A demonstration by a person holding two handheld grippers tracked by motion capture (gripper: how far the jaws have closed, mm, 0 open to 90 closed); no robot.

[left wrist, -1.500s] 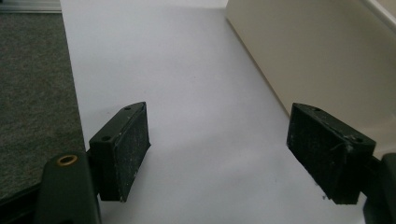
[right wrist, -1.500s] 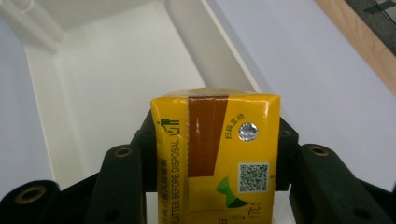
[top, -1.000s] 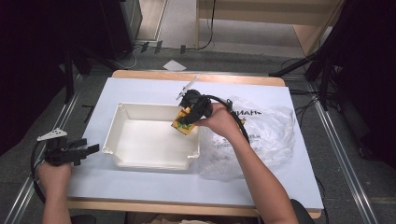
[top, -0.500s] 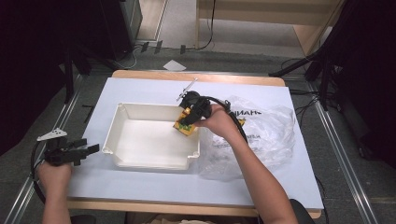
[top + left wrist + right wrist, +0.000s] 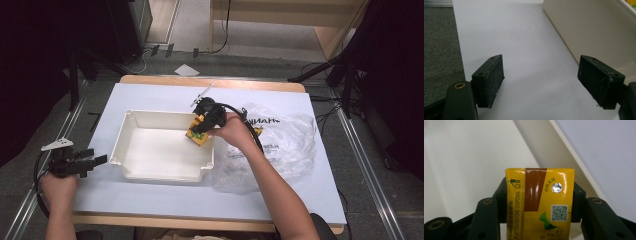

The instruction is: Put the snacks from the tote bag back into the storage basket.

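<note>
Yellow drink carton (image 5: 540, 202): clenched in your right gripper (image 5: 206, 120) over white bin (image 5: 160, 172); may catch the rim. Left gripper (image 5: 549, 82): fingers released.

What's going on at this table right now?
A person works with tongs in each hand. The right tongs are shut on a yellow carton, holding it over the right end of a white bin. The left tongs are open with nothing between them, low over the table just left of the bin. A plastic bag lies right of the bin.
</note>
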